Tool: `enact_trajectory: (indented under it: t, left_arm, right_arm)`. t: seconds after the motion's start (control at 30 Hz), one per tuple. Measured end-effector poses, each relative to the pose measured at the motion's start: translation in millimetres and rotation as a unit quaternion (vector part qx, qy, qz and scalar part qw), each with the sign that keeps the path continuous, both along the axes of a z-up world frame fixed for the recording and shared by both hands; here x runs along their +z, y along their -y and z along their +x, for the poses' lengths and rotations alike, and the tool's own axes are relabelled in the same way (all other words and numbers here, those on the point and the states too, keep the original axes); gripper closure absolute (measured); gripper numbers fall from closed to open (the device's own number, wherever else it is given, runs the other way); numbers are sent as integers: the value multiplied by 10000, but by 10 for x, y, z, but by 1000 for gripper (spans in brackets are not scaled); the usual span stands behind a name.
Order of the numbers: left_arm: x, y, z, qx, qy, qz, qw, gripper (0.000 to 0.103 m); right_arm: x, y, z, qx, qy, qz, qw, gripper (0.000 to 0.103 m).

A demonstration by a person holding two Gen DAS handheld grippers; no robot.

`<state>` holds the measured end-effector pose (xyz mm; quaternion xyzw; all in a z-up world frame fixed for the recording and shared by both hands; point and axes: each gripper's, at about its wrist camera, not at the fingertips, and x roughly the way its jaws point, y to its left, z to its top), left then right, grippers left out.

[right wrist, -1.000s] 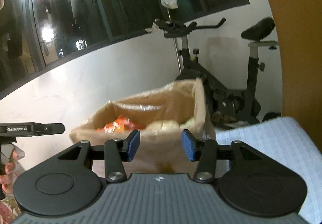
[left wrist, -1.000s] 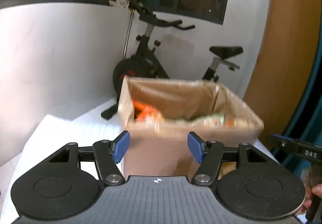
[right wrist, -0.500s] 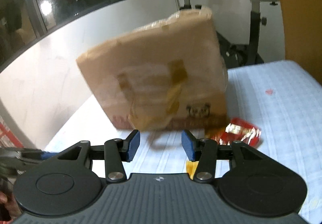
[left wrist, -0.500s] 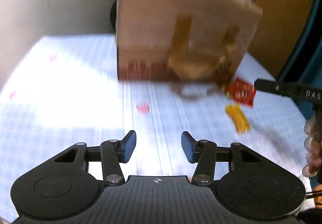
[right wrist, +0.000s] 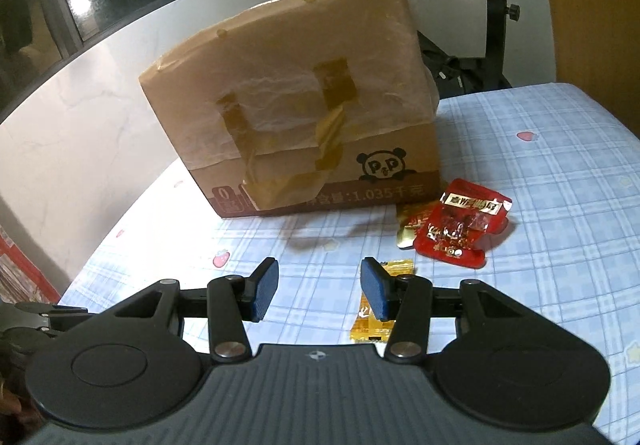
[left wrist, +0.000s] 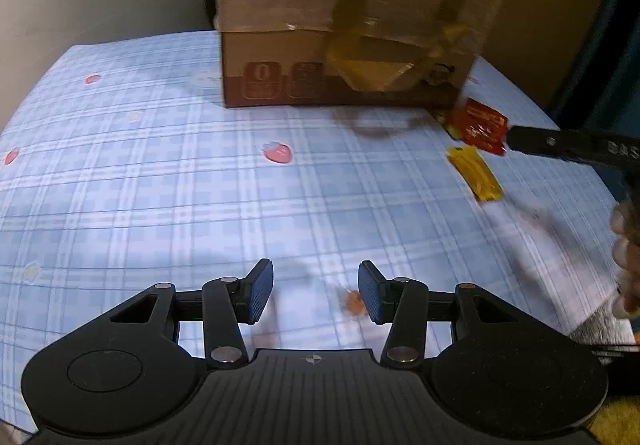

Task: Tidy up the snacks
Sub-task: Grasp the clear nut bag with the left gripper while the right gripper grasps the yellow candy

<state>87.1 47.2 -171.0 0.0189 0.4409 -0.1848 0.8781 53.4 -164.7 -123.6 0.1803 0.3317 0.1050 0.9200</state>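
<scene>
Box: brown cardboard box [right wrist: 296, 101] with yellow tape and a panda print stands upright at the far side of your blue checked cloth-covered surface [left wrist: 160, 185].
Snacks: red foil snack packet [right wrist: 460, 229] lies just beside the box's near right corner, overlapping a gold wrapper [right wrist: 408, 229]; yellow snack sachet [right wrist: 380, 305] lies nearer you, partly behind your right tongs' pad.
Left tongs: your left tongs [left wrist: 316, 291] have just been closing, now part-open with nothing between them, over bare cloth.
Right tongs: your right tongs [right wrist: 320, 289] stand part-open, gripping nothing.
</scene>
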Motion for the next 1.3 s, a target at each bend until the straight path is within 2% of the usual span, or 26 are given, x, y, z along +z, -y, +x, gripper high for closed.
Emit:
enact_trajectory:
  t: [0.17, 0.47, 0.67, 0.73, 0.77, 0.8, 0.83, 0.93, 1.03, 1.3]
  left_arm:
    - [-80, 120, -83, -405, -117, 213, 9989, 53]
    - [-179, 315, -62, -714, -75, 594, 9956, 53]
    - [-209, 365, 69, -753, -20, 587, 9954, 54]
    - [-216, 340, 73, -689, 19, 560, 9960, 61]
    - [-222, 329, 67, -641, 56, 576, 9963, 71]
    - [-228, 305, 64, -575, 81, 559, 9967, 78]
    - [-232, 271, 68, -504, 68, 467, 9976, 82]
    - [-240, 149, 111, -284, -49, 82, 9996, 82]
    - [-220, 81, 158, -39, -12, -21, 10000, 82]
    - [31, -72, 248, 415, 364, -538, 9970, 82]
  right_arm:
    - [-32, -10, 14, 9, -66, 2, 10000, 54]
    - [-55, 14, 42, -10, -120, 5, 9999, 54]
    - [-77, 52, 38, -28, -137, -15, 9999, 54]
    - [-98, 74, 34, -54, -163, -44, 9998, 54]
    - [-116, 88, 35, -77, -190, -81, 9998, 54]
    - [-137, 99, 35, -98, -220, -134, 9996, 54]
    - [-159, 102, 42, -115, -259, -203, 9994, 54]
    - [-238, 85, 89, -104, -388, -548, 9977, 54]
    - [-311, 63, 161, -45, -457, -752, 9961, 54]
    - [-504, -43, 406, 126, -651, -1088, 9919, 54]
